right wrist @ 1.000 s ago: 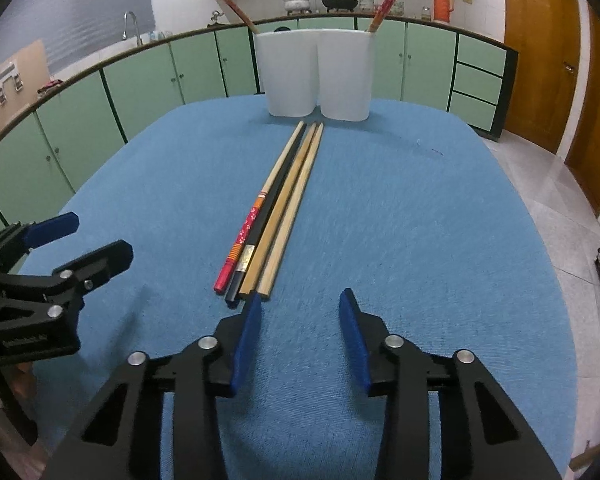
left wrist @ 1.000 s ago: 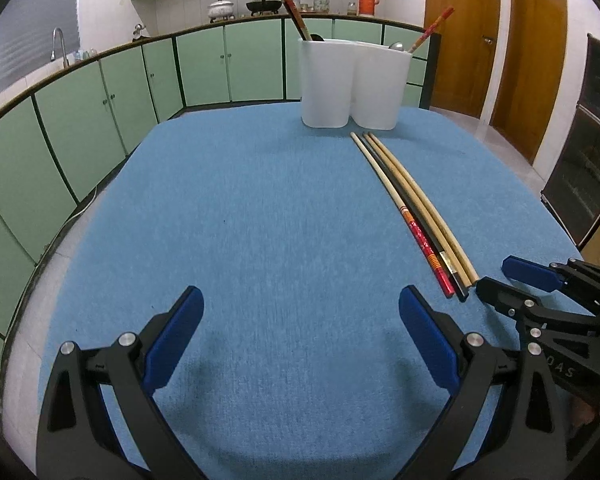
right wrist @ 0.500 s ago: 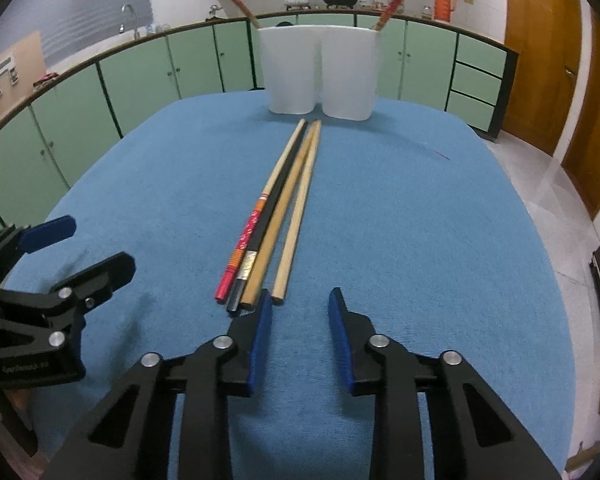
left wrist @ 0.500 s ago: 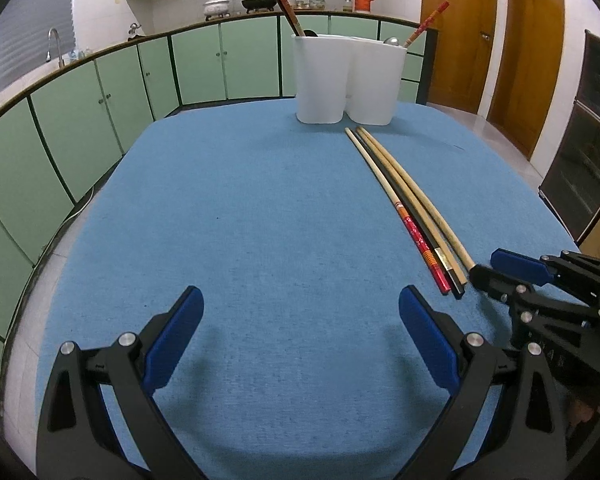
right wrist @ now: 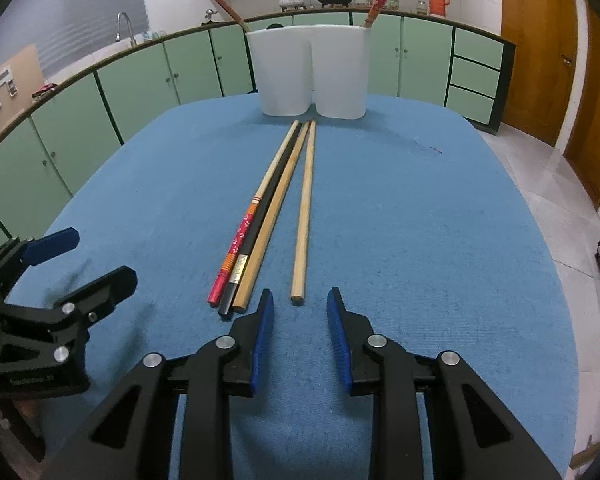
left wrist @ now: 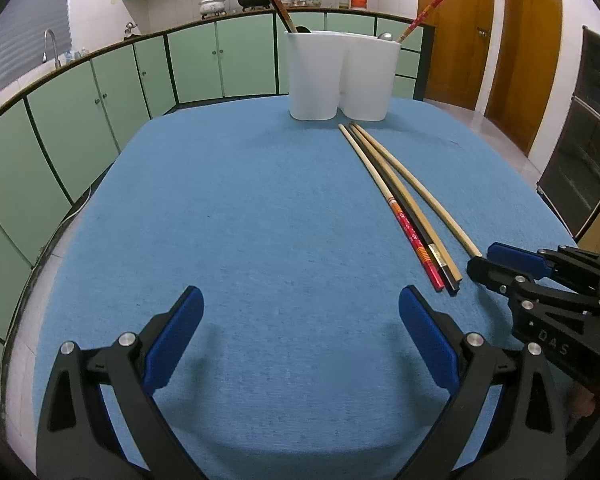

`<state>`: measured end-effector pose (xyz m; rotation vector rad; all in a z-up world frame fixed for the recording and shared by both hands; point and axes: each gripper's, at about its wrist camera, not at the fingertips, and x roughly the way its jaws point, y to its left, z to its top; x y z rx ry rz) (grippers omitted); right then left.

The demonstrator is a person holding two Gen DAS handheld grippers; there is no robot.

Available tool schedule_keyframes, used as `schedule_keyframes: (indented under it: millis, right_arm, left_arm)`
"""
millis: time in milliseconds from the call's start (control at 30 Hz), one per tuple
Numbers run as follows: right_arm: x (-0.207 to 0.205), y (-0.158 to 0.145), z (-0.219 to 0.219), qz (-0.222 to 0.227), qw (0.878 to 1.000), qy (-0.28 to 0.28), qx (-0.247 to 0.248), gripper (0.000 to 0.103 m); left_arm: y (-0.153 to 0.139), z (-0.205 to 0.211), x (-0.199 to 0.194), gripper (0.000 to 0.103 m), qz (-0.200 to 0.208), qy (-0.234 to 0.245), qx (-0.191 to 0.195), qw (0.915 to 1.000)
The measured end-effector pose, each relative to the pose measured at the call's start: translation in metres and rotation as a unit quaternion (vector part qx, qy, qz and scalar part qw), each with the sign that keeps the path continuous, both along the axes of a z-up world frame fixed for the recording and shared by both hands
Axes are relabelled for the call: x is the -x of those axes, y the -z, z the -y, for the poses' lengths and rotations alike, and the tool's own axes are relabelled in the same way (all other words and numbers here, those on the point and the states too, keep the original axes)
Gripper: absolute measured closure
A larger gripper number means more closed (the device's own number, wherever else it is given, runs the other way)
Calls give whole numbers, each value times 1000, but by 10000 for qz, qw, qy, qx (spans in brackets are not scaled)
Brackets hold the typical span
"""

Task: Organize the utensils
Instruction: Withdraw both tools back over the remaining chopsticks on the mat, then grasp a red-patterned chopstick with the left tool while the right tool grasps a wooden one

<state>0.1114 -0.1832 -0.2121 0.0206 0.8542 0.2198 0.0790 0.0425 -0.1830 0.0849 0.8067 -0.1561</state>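
Right gripper (right wrist: pixel 299 322) part-open, empty, just short of the lone pale chopstick (right wrist: pixel 303 216), left gripper (left wrist: pixel 300 332) wide open, empty, four chopsticks on blue cloth (right wrist: pixel 420 208), two-compartment white holder (right wrist: pixel 308 72) behind.

Left hand-held gripper (left wrist: pixel 300 332) jaws wide above blue cloth (left wrist: pixel 240 220); four chopsticks (left wrist: pixel 404 208) lying near right hand-held gripper (left wrist: pixel 480 262).

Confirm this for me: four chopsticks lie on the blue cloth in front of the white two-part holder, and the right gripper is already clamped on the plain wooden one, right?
Not quite. In the right wrist view the right gripper is open, its blue pads either side of the plain wooden chopstick's near end without touching it. The rest holds: four chopsticks lie on the blue cloth before the white two-part holder.
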Motion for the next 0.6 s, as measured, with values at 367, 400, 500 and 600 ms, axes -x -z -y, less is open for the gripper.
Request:
schedule_keyframes:
  millis: [367,400,500,600]
  right_arm:
    - [6,-2,23,-5,9995,248,-171,97]
    - [6,-2,28,-9,9994,292,-204,97]
    - [8,-2,35,-10,9990,364,-258,97]
    - [8,-3,38,25,9988,379,-324,97]
  left_arm:
    - [4,28,-2,8,-146,294,-5,9995]
    - [6,32,-4,8,-178,323,-49,9993]
    - [11,42,-8,8,-268,389,-163,9988]
    - [15,47,-14,8,-376,374,-243,9983]
